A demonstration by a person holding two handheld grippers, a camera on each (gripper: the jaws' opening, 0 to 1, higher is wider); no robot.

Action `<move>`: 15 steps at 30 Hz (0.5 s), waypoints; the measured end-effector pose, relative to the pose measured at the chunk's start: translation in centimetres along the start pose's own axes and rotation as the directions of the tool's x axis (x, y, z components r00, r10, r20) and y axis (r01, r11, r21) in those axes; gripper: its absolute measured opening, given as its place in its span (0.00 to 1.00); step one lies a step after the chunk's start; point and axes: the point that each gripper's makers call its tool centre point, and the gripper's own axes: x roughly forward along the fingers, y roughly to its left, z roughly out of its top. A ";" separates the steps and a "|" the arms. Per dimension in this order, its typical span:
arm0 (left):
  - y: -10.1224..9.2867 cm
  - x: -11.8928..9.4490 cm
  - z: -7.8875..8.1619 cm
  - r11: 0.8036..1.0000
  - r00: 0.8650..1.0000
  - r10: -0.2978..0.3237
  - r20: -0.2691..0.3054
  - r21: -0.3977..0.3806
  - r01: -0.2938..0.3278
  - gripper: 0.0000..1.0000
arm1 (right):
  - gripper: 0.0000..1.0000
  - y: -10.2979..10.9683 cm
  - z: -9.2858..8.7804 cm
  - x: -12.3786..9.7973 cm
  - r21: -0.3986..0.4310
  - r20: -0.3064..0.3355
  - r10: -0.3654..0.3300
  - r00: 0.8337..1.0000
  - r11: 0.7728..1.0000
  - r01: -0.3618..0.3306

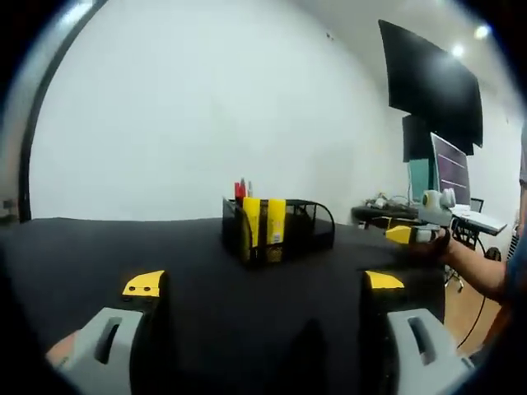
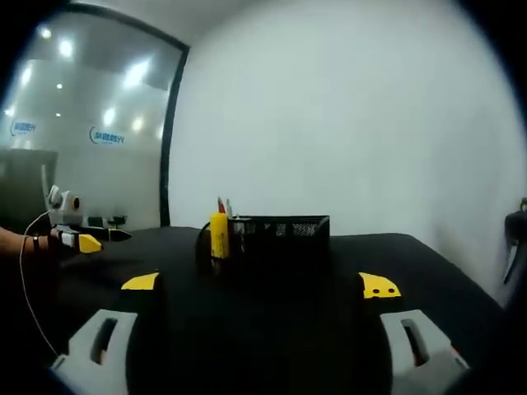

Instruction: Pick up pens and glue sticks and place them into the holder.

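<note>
My left tongs (image 1: 262, 290) and right tongs (image 2: 260, 288) are both wide open and hold nothing. The black holder (image 1: 278, 227) sits on the black counter (image 1: 99, 255). My left gripper view shows two yellow glue sticks (image 1: 265, 225) in it; my right gripper view shows one

black mesh holder (image 1: 284, 224) with yellow glue sticks (image 1: 265, 222), black table (image 1: 123, 247).

The holder (image 1: 278, 229) is standing on the table (image 1: 99, 255) ahead of both grippers, with glue sticks (image 1: 265, 222) and pens (image 1: 241, 190) sitting upright in it.
</note>
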 end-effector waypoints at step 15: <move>-0.6 -0.1 -1.6 0.999 1.000 -0.015 -0.011 -0.033 0.014 0.96 | 0.88 -0.1 -0.6 -1.8 -0.001 -0.032 0.003 0.999 1.000 -0.003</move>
